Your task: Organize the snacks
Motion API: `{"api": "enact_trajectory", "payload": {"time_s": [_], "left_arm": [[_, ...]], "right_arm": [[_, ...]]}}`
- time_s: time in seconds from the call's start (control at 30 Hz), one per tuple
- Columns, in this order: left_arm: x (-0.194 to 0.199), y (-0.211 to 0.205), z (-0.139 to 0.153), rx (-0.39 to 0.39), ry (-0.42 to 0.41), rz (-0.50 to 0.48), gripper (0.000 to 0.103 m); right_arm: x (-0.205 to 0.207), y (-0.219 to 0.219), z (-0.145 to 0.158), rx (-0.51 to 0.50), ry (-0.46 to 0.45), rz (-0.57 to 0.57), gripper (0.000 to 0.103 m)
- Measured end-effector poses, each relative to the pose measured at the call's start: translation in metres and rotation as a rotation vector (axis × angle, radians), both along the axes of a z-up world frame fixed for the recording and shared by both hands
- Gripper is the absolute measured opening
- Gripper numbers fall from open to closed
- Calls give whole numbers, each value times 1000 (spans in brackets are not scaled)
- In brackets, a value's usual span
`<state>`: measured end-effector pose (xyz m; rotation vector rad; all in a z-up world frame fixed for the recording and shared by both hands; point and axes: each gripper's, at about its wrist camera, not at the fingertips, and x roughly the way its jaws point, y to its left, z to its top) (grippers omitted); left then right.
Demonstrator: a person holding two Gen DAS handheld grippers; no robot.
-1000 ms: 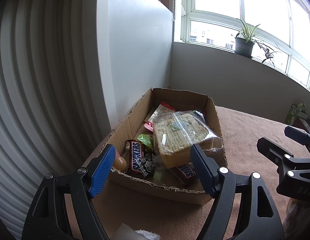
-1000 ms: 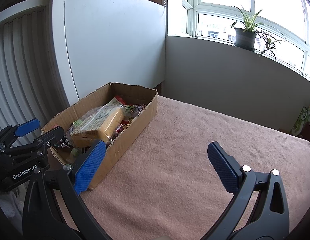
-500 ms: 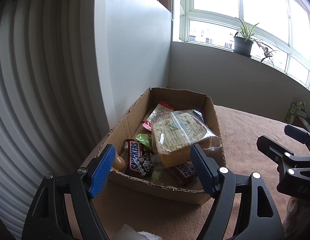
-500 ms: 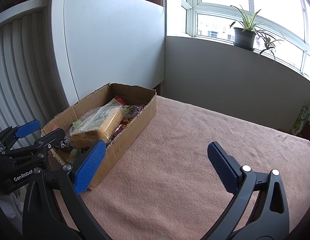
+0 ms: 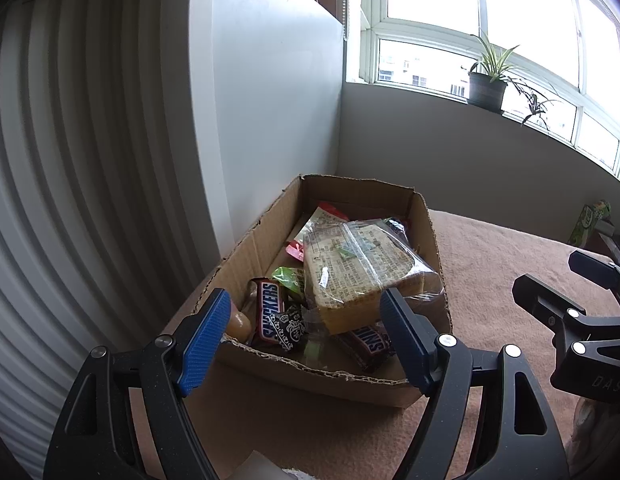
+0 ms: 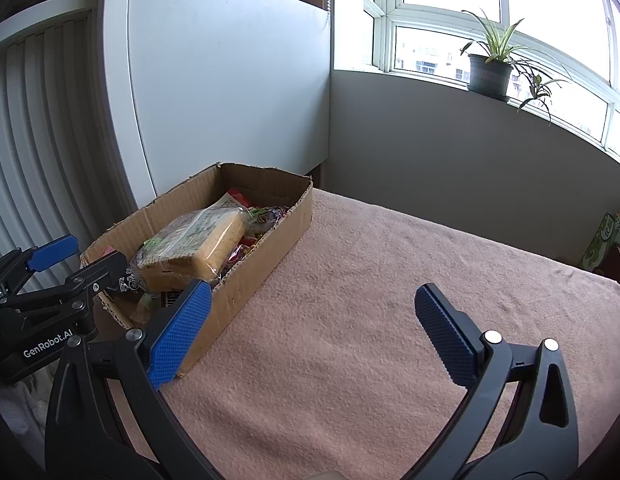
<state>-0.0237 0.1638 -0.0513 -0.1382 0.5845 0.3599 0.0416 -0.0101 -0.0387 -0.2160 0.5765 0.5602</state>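
The left tongs [image 5: 306,336] are spread wide and hold nothing. They hang just in front of the near end of the box [image 5: 270,364], pointing at it. The right tongs [image 6: 310,328] are spread wide too, with nothing between the blue pads [image 6: 446,336]. They hang over the bare pink cloth [image 6: 390,280], off to the right of the box. The box sits at the left edge of the cloth, next to a white cupboard [image 6: 230,92]. All the snacks I can see are inside the box. A big bag of bread [image 5: 362,276] lies on top, tilted. Beside it is 1 Snickers bar [image 5: 270,310], and a 2nd bar [image 5: 370,344] lies under the bread near the front wall. There is also a black wrapped sweet [image 5: 290,328], a green packet [image 5: 288,278] and some red packets [image 5: 330,212] at the far end. They lie in a jumble, not in rows. No snack lies out on the cloth. So this could be 2 things. The snacks may all be put away now, and the job is close to done. Or they may be waiting in the box to be taken out and sorted. The pictures do not tell me which. A green carton [image 6: 606,240] stands far off at the right edge. I cannot tell if it is part of the job.
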Motion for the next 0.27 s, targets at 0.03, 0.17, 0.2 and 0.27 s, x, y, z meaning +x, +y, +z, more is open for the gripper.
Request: {"api": "enact_trajectory", "payload": {"time_s": [0.03,0.17,0.2,0.27], "left_arm": [[0,0,0,1,-1,0,77],[0,-2,-1,10,-4,-2,77],[-1,-2,-1,12,-4,-1,77],[0,-3,-1,13,-3,-2,77]], "right_arm": [[0,0,0,0,1,0,103],[0,0,0,0,0,0,103],[0,0,-1,0,0,-1,103],[0,-1,-1,0,1,-1,103]]}}
